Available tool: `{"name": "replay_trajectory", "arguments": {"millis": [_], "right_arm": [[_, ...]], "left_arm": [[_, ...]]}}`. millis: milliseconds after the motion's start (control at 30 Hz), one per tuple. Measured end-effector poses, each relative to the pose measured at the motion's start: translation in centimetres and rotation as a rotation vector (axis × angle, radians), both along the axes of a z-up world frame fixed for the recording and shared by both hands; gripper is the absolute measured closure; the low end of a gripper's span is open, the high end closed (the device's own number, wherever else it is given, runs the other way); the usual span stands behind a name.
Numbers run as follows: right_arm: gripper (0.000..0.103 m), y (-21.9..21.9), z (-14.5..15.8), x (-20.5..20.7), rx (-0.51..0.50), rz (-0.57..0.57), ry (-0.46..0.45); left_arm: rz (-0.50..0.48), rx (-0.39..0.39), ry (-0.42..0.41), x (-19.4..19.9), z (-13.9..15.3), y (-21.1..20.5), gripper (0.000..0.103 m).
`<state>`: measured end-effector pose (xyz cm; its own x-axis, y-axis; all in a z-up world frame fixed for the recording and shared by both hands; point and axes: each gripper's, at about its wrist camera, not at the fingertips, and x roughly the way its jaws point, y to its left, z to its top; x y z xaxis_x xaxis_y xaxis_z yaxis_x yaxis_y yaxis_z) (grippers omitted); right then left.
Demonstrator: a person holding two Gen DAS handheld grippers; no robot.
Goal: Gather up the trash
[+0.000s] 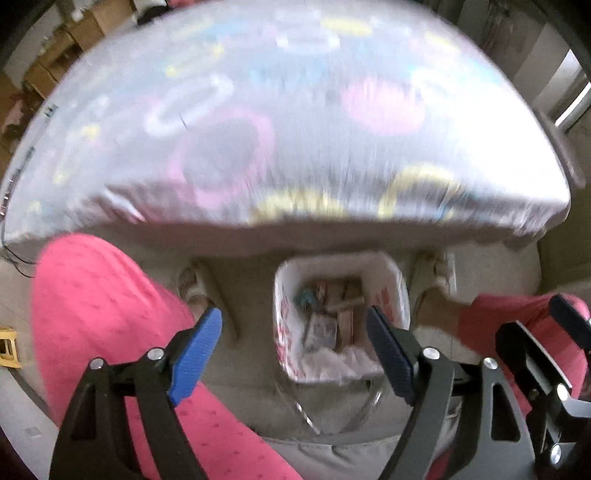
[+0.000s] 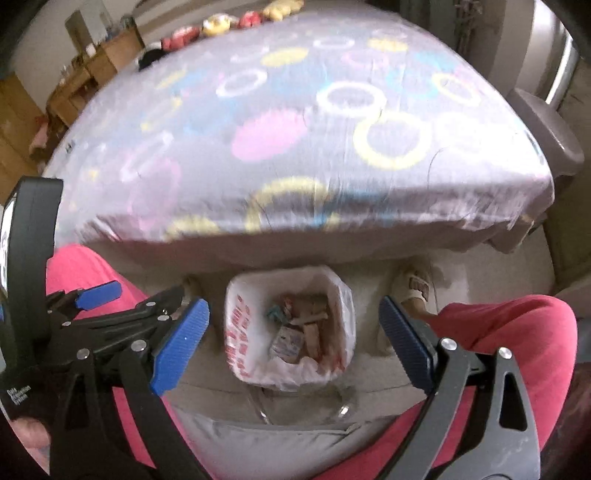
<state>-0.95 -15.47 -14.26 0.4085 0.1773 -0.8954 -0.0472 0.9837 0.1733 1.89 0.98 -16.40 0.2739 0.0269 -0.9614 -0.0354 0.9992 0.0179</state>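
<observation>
Below both grippers, lined trash bin (image 2: 291, 328) holds wrappers; left gripper (image 1: 295, 350) and right gripper (image 2: 295, 341) spread, empty; best reach for bag rim (image 2: 236, 317) squarely.

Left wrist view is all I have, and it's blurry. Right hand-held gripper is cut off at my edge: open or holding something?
Observer: Open, empty; the right hand-held gripper frames the bag-lined trash bin on the floor.
Operator: Bed's far end?
Observer: A row of red and yellow soft items lines the far edge of the bed; too blurred to identify.
Operator: Right of the bin?
Observer: A beige slide sandal on a foot, apart from the bin.
</observation>
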Motion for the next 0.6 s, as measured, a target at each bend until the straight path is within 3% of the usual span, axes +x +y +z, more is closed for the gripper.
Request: {"name": "replay_trajectory", "arguments": {"millis": [67,333,600], "right_arm": [[0.010,-0.2,1.9,-0.7,0.009,-0.023,-0.075],[0.009,-0.2,10.2,-4.6,-0.081,-0.054,-0.357],[0.007,-0.9,16.4,-8.0,-0.087,-0.070,-0.536]], "left_arm": [[-0.002,-0.014,-0.049,-0.2,2.0,0.1,0.015],[-0.003,0.028,-0.266,-2.0,10.2,-0.7,0.011],[-0.004,0.024,-0.503,-5.4,18.1,-1.3,0.010]]}}
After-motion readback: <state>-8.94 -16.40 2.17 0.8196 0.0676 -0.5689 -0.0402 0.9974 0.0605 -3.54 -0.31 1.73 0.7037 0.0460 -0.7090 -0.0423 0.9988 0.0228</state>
